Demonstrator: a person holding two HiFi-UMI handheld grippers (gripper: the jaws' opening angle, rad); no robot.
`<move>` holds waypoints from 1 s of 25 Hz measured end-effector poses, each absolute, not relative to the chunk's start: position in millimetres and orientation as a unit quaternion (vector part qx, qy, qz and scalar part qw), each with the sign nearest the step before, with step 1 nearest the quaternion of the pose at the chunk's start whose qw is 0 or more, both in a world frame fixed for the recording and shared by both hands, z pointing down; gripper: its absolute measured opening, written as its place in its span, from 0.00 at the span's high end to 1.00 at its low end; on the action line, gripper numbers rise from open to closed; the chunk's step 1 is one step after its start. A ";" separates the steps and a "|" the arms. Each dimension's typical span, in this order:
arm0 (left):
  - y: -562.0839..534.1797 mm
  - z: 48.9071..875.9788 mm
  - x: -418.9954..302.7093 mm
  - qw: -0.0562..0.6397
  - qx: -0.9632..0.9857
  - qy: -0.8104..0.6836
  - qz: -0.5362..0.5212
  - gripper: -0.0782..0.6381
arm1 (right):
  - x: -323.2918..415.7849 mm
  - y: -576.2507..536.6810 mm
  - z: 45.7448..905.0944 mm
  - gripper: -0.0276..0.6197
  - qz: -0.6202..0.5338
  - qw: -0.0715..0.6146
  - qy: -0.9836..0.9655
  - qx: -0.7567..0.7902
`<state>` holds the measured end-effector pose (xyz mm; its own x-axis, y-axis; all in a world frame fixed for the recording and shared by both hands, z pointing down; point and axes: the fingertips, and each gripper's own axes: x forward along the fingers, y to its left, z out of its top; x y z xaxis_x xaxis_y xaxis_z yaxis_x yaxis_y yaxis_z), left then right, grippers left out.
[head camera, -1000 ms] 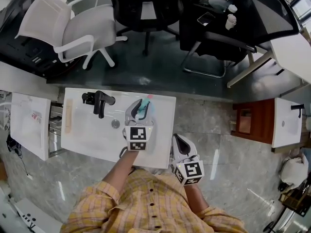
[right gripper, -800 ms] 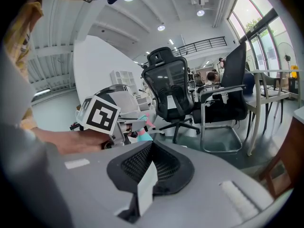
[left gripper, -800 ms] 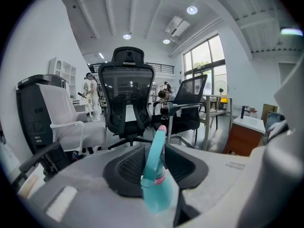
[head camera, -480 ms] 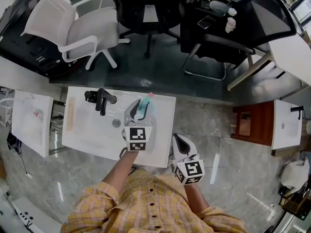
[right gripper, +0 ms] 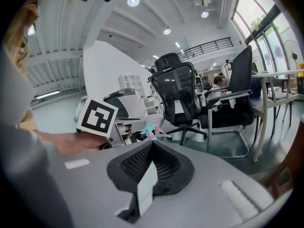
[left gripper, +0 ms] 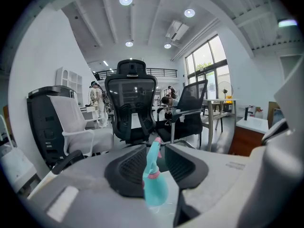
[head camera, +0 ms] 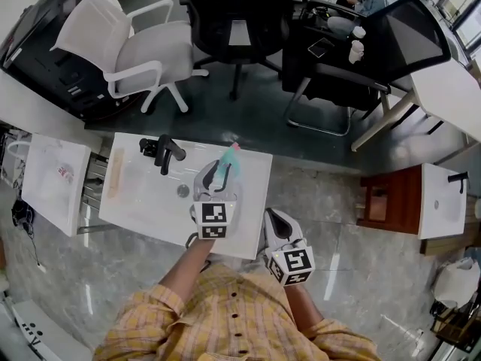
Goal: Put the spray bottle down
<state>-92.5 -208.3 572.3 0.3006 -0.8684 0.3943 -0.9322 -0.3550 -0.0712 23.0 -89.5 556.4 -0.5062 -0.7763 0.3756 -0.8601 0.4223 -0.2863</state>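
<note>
The teal plastic spray bottle with a pink collar and nozzle [left gripper: 155, 186] looks to be set down already, upright on the white rectangular sink top [head camera: 150, 201], near its far right corner; its base seems to rest on the white surface, though the contact itself is hard to see.

The left gripper [head camera: 216, 171] has its jaws spread wide, closing a touch at this moment; the bottle's neck and trigger head rise between the dark ribbed pads [left gripper: 129, 167]; a gap shows on the right side, and no pad seems to press on it. The right gripper [head camera: 278, 220] hangs off the sink top's near edge, at about 4 o'clock from the left one, jaws together on nothing.

What remains, as I judge it, is a clean withdrawal:

- hold the jaws wide rather than let them drift inward; a pad catching the pink collar would drag the bottle along
- pull back along the jaw line, toward 6 o'clock in the head view, until both pads are behind the bottle's body
- avoid swinging sideways early; the bottle looks light and tall for its base, so a nudge at the neck could topple it
- mind the sink top's edge at 12 to 1 o'clock of the bottle; a push that way risks sending it off
- the black faucet [head camera: 161, 153], at about 9 o'clock and well apart, should not interfere
- the right gripper has no part here and can stay clear
</note>
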 end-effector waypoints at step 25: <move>-107.1 511.0 -65.4 0.072 0.798 -0.582 0.140 0.89 | 55.0 -60.3 501.1 0.96 0.195 0.040 -0.854 0.481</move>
